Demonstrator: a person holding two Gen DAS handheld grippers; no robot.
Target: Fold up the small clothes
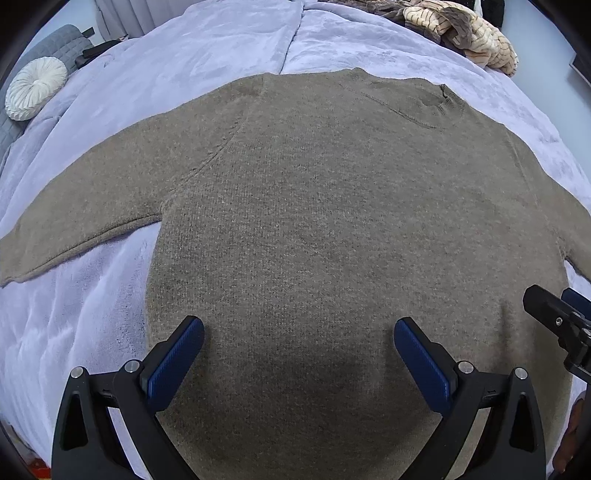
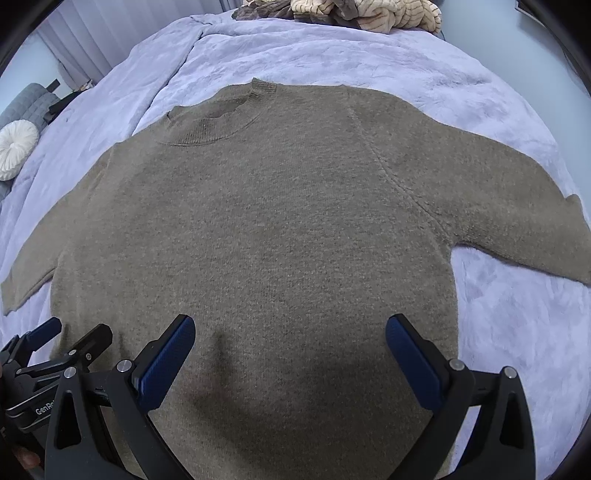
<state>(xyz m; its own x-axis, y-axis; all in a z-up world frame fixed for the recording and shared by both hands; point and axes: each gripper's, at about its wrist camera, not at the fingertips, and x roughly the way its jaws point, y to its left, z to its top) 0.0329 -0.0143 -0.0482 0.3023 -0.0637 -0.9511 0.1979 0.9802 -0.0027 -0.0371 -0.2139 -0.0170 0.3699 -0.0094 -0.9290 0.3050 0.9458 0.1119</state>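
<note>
- Two fisheye views look down on one brown knit sweater (image 1: 332, 206) spread flat, collar away from the cameras, on a lavender fleece blanket (image 1: 207, 48).
- Only the left wrist view shows the whole underside of the left sleeve (image 1: 85, 206), stretched out over the blanket; the right wrist view shows the right sleeve (image 2: 509, 206) in the same way.
- Both views catch a round white cushion (image 1: 35, 88) at the left edge and a heap of striped cream fabric (image 2: 369, 13) beyond the collar.
- The left gripper (image 1: 299, 328) has its blue-padded fingers spread wide apart above the sweater's lower body, holding nothing.
- The right gripper (image 2: 290, 325) is likewise wide apart over the sweater, empty; whether the pads touch the knit cannot be told.
- Each view shows the other gripper near its lower corner, beside the hem.
</note>
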